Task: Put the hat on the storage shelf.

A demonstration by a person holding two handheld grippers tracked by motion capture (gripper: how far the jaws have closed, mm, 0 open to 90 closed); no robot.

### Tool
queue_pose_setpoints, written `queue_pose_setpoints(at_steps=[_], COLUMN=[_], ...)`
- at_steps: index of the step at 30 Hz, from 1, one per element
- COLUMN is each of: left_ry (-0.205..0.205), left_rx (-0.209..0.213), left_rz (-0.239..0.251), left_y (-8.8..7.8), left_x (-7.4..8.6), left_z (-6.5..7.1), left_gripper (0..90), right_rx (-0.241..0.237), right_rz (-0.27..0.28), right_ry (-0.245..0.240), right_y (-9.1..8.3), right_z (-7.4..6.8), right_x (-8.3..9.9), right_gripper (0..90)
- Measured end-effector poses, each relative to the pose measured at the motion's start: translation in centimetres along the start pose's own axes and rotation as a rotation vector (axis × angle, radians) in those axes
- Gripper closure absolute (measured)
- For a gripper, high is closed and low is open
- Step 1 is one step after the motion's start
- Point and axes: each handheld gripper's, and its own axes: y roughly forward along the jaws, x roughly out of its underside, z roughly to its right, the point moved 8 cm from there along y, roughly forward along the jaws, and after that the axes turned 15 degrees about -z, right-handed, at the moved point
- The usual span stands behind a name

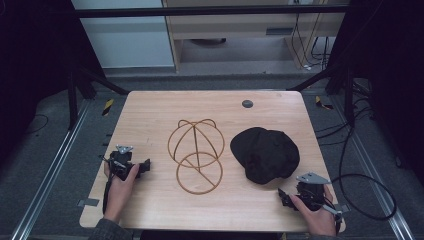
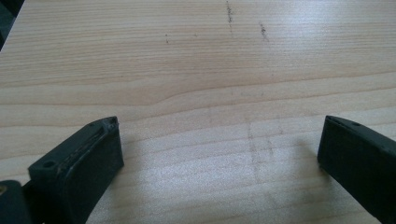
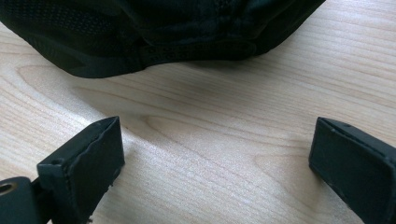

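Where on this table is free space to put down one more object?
The table is bare along its far edge, behind the wire hat stand and the small dark disc, and along the near edge between the two hands. The middle is crowded: stand and black cap lie close together.

Desk (image 1: 150, 107): pale wood, matt, with visible grain and faint dark scuffs. Cap (image 1: 265, 152): black cloth, matt, with a fine mesh weave seen in the right gripper view. Wire stand (image 1: 196, 155): thin, smooth, copper-toned rod. Tongs of both grippers: black, matt, plastic-looking, slightly rough at the edges.
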Motion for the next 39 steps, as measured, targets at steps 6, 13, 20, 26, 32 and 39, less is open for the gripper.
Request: queue_pose_setpoints(at_steps=[6,13,20,26,32,39], left_ry=[-0.002,-0.001,0.004,0.007,0.008,0.008], left_rx=[-0.001,0.001,0.003,0.004,0.005,0.005], left_rz=[0.000,0.000,-0.001,0.000,-0.001,-0.001], left_y=[0.0,0.0,-0.1,0.0,-0.1,-0.1], left_x=[0.0,0.0,0.1,0.0,0.1,0.1], left_z=[0.0,0.1,0.1,0.1,0.1,0.1], left_gripper=[0.0,0.0,0.0,0.0,0.0,0.0], right_rx=[0.004,0.000,0.011,0.045,0.052,0.029], right_rz=[-0.001,-0.023,-0.030,-0.001,-0.030,-0.115], right_ry=[0.000,-0.006,-0.050,-0.096,-0.183,-0.257], right_y=[0.0,-0.2,-2.9,-7.1,-9.7,-10.4], right_z=[0.0,-0.2,-0.7,0.3,0.3,0.5], right_x=[0.0,0.0,0.0,-1.9,-5.6,-9.4], right_gripper=[3.0,6.4,7.5,9.4,10.2,12.3])
